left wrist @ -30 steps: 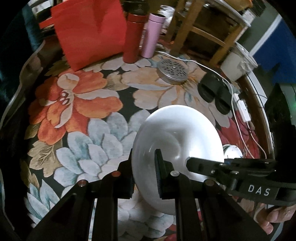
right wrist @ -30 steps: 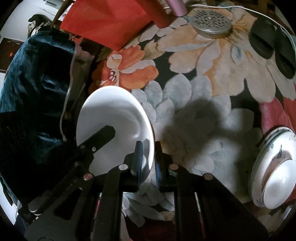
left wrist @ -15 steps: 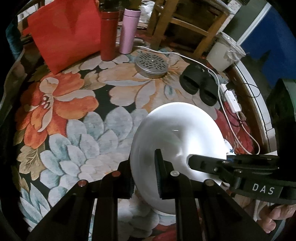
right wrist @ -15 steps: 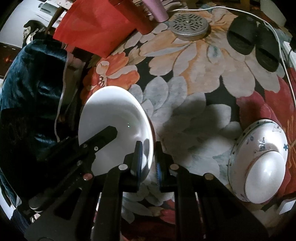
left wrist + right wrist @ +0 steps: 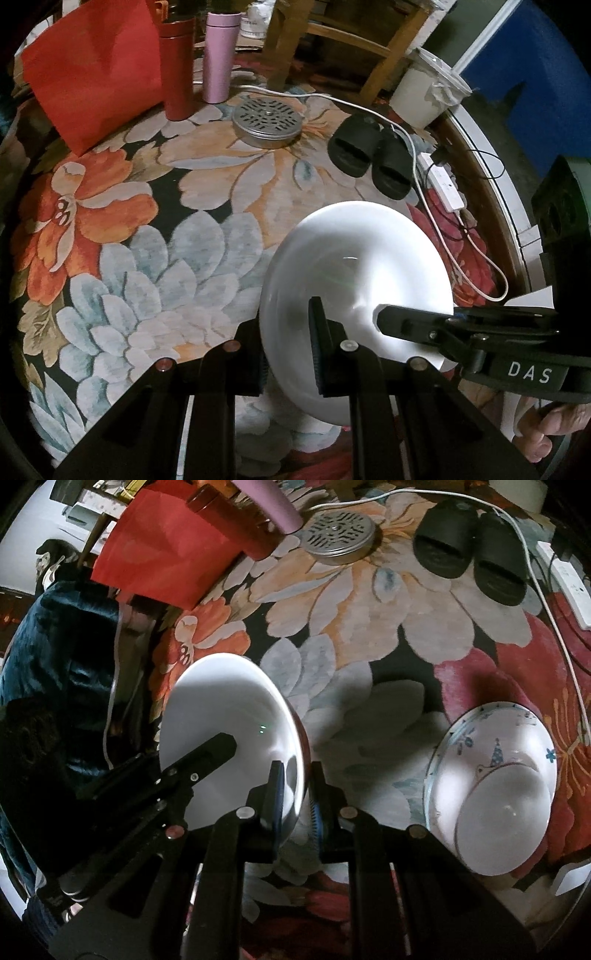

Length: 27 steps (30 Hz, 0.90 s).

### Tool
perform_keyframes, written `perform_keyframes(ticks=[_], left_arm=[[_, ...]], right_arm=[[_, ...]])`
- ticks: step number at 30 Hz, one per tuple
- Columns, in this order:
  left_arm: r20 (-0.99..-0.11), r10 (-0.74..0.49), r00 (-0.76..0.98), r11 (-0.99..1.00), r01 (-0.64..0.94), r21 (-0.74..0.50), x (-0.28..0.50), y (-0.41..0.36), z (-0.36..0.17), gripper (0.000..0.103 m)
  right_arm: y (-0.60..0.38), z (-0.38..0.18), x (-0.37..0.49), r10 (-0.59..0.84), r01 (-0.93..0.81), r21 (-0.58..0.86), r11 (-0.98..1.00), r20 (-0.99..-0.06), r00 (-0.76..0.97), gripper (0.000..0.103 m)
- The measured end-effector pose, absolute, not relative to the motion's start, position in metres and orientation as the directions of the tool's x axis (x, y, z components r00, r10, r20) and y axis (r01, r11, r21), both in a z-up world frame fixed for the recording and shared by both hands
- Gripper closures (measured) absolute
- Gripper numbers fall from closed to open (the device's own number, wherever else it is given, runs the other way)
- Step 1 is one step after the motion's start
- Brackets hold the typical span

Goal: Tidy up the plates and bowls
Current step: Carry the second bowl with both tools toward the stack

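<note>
Both tools have carried the glossy white ceramic bowl (image 5: 229,738) rightward, nearer the patterned stacked bowls (image 5: 491,786). Left tool (image 5: 286,354) and right tool (image 5: 295,801) each pinch its rim (stiff, slippery, probably fragile).

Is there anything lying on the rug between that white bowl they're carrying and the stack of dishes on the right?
Nothing visible: between the bowl, held by both claws, and the stack lies only bare flowered rug. The slippers and metal tin sit farther back, off that path.

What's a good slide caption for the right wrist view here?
Both grippers clamp opposite rims of a white bowl held above a floral rug, beside a patterned dish stack.
</note>
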<state>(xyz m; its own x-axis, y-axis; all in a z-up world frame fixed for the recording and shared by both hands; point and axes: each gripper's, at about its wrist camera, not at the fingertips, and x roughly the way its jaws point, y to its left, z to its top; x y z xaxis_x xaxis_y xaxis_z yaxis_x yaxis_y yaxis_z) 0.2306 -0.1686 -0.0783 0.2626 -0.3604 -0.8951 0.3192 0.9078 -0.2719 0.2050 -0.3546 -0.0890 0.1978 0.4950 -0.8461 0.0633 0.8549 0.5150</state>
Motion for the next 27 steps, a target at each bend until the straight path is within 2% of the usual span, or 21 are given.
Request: perform_keyframes(ticks=[27], left_arm=[[-0.89,-0.438,0.128,0.813,0.479,-0.332,0.211,-0.301,-0.106,0.085]], right_arm=[[-0.468,-0.108,0.16,0.41,0.239,0.456,0.857,-0.885,0.22,0.086]])
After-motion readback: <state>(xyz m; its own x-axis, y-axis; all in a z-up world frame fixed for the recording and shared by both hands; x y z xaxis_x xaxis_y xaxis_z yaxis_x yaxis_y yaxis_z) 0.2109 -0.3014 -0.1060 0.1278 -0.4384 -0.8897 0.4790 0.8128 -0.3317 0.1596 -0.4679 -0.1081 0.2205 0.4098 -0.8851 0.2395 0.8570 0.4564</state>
